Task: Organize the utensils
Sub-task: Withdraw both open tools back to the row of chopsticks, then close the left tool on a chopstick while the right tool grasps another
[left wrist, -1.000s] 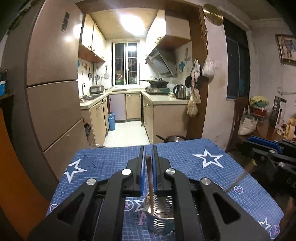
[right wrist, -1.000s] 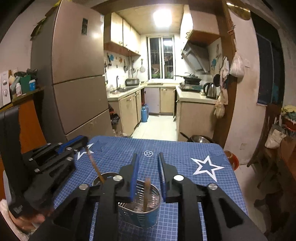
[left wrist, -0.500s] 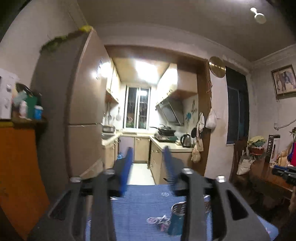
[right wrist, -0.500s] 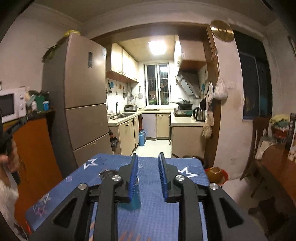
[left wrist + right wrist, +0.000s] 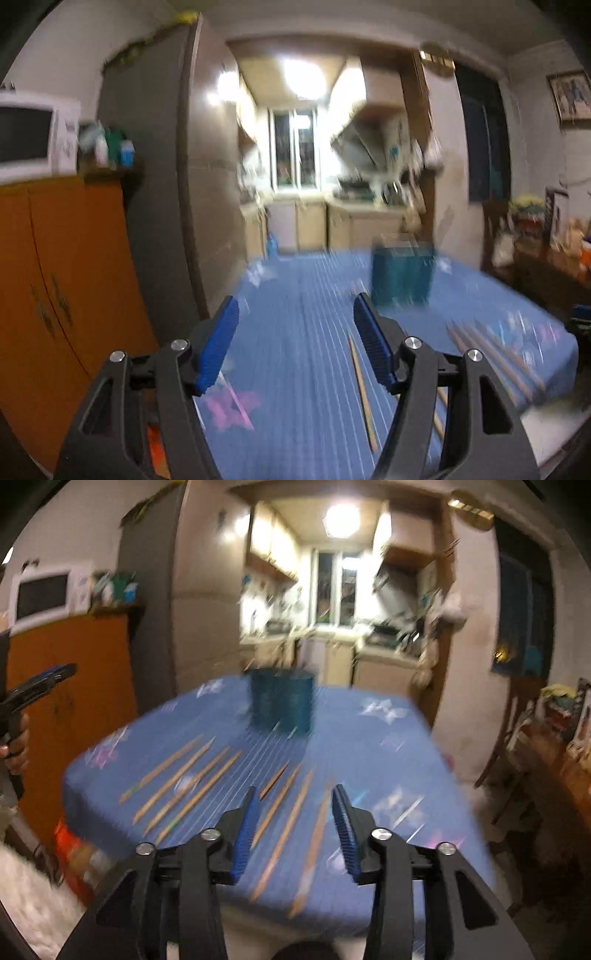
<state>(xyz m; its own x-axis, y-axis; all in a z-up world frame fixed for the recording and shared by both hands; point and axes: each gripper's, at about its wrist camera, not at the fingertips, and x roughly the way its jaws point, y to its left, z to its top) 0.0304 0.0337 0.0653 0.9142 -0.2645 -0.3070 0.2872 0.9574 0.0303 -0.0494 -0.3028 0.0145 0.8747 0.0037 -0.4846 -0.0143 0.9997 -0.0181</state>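
Motion blur softens both views. A metal utensil holder [image 5: 282, 705] stands far back on the blue star-patterned table [image 5: 369, 746]. Several wooden chopsticks [image 5: 184, 775] lie loose on the cloth in front of it. My right gripper [image 5: 295, 827] hovers over the near table edge, open, with chopsticks on the cloth below its gap and nothing gripped. My left gripper [image 5: 295, 343] is empty and its jaws are opening; one chopstick [image 5: 362, 387] lies on the cloth just below its right pad. The holder [image 5: 402, 273] sits beyond it. From the right wrist, the left gripper [image 5: 37, 686] shows at far left.
An orange cabinet [image 5: 55, 295] with a microwave [image 5: 29, 140] on it stands left of the table, a fridge [image 5: 155, 203] behind it. A kitchen doorway lies beyond the table. Wooden furniture with clutter [image 5: 554, 738] is at the right. A hand [image 5: 14, 746] holds the left gripper.
Both grippers have pulled back from the holder toward the near table edge. The left gripper let go of the chopstick it held and opened; the right widened and is empty.
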